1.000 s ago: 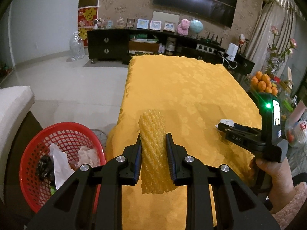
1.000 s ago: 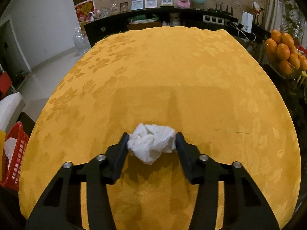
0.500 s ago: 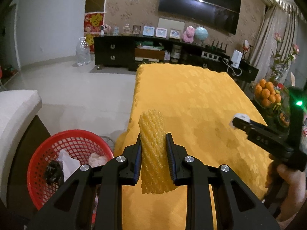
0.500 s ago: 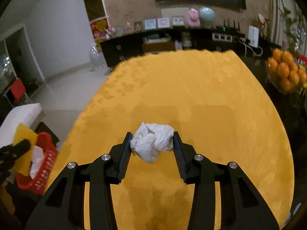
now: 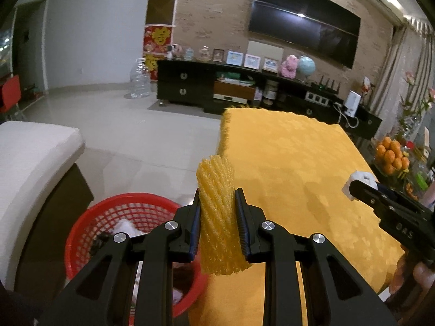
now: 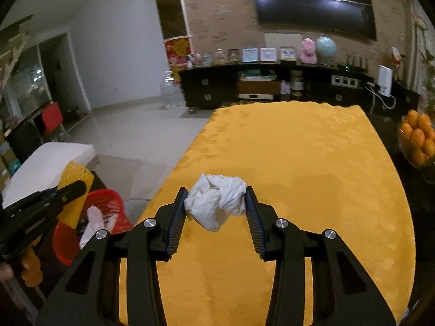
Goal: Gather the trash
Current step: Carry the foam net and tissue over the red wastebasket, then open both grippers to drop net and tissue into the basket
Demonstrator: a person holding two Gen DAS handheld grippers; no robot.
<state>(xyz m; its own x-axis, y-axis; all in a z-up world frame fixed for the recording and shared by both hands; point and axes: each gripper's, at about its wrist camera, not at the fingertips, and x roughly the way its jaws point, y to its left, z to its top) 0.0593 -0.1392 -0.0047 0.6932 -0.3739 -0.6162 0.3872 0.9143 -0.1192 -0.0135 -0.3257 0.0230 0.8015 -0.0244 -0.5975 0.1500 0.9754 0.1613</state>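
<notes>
Left gripper is clamped on the yellow foam net, which stands upright between its fingers at centre frame. Compared with a second ago the whole view has swung left and up: the net now sits over the left edge of the yellow tablecloth, with the red basket at lower left closer under the gripper than before, and more floor showing. The basket holds white paper and something dark; details unclear. Right gripper is clenched on the crumpled white tissue, lifted clear above the tablecloth; earlier it was low over the cloth, now the far wall and TV fill the upper frame. In the right wrist view the left gripper with the net has come into the left edge, above the basket. In the left wrist view the right gripper shows at right with the tissue. Oranges sit at far right.
</notes>
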